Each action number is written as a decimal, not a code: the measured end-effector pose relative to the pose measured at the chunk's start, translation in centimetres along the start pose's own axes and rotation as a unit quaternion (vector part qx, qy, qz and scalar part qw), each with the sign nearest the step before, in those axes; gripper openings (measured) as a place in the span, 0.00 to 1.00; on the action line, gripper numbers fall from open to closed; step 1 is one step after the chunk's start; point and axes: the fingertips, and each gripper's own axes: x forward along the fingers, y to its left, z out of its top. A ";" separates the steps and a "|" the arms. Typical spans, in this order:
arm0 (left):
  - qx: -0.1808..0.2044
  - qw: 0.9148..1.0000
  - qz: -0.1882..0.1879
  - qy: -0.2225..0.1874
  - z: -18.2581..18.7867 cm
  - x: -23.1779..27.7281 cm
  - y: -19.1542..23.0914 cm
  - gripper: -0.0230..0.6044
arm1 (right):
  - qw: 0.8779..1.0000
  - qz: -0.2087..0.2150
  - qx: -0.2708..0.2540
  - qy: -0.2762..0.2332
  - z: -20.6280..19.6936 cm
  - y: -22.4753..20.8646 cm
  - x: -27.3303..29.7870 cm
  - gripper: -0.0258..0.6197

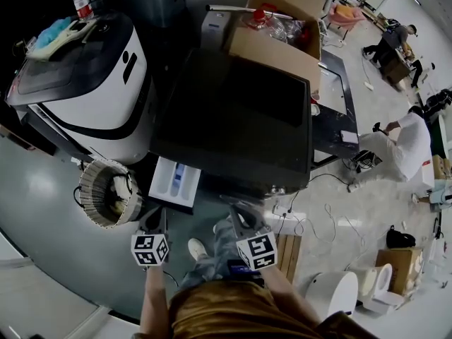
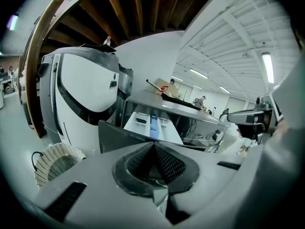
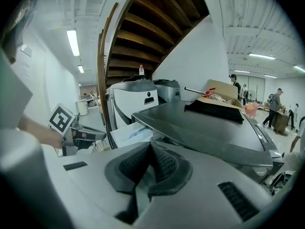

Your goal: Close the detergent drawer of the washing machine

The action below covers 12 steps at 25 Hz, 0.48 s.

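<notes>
The washing machine [image 1: 233, 119] has a dark flat top. Its white detergent drawer [image 1: 175, 182] stands pulled out at the front left, with a blue insert inside. My left gripper [image 1: 157, 223] hovers just in front of the drawer's face, shut and empty. My right gripper [image 1: 239, 212] is held below the machine's front edge, to the right of the drawer, also shut and empty. In the left gripper view the open drawer [image 2: 152, 125] lies straight ahead of the closed tips [image 2: 153, 145]. In the right gripper view the drawer [image 3: 131, 133] shows to the left of the closed tips [image 3: 150, 145].
A white machine [image 1: 92, 83] stands at the left, with a round ribbed coil [image 1: 106, 193] on the floor before it. A cardboard box [image 1: 279, 27] sits behind the washer. Cables [image 1: 318, 217] trail on the floor at the right, where people [image 1: 406, 143] work.
</notes>
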 end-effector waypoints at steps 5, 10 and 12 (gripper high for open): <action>-0.006 1.000 -0.001 -0.002 -0.1 0.1 -0.1 0.08 | 1.000 0.001 0.001 -0.001 -0.2 -0.4 0.0 0.06; -0.005 1.000 0.001 0.000 -0.1 0.1 0.0 0.08 | 1.000 0.003 0.003 -0.002 -0.3 -0.5 0.1 0.06; -0.007 1.000 0.002 0.001 -0.1 0.1 -0.1 0.08 | 1.000 0.003 0.004 -0.003 -0.3 -0.6 0.1 0.06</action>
